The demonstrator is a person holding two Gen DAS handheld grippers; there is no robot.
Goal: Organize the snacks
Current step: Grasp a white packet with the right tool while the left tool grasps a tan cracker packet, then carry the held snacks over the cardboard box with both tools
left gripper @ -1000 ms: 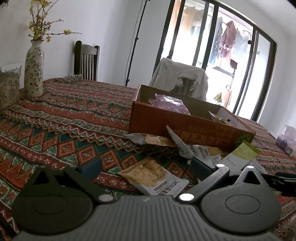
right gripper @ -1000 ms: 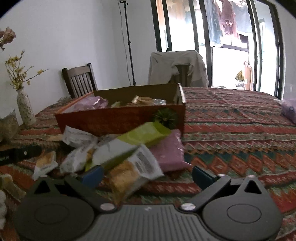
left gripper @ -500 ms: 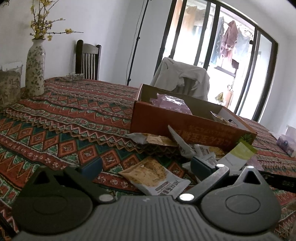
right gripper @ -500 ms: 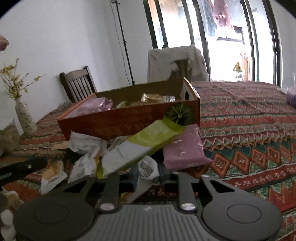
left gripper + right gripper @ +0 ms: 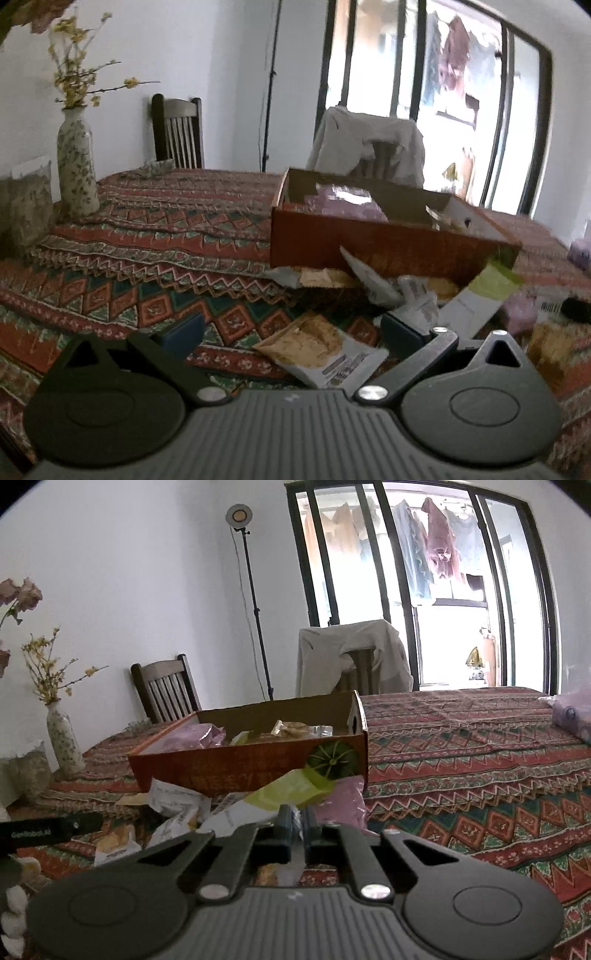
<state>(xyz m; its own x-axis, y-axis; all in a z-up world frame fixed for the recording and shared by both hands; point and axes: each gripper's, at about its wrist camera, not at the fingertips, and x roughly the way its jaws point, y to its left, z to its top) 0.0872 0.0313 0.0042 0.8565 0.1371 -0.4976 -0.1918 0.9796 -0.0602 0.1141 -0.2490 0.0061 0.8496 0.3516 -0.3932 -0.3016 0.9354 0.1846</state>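
Note:
An orange cardboard box (image 5: 369, 243) (image 5: 243, 764) stands on the patterned tablecloth with a purple packet (image 5: 192, 736) and other snacks inside. Loose packets lie heaped against its near side, among them a green and white packet (image 5: 288, 794) (image 5: 484, 291). My right gripper (image 5: 295, 825) is shut on a brownish snack packet with a barcode end (image 5: 271, 877) (image 5: 550, 339), held just off the cloth. My left gripper (image 5: 291, 332) is open and low over the cloth. A cracker packet (image 5: 321, 350) lies between its fingers, untouched.
A flowered vase (image 5: 75, 173) (image 5: 64, 742) and a jar (image 5: 26, 206) stand at the table's left edge. Behind the table are a wooden chair (image 5: 166, 690), a cloth-draped chair (image 5: 354, 661) and a lamp stand (image 5: 255, 609). A purple pack (image 5: 576, 716) lies far right.
My right gripper has shut on the barcode packet that lay between its open fingers and has risen a little with it. The left gripper has rolled slightly and stays open.

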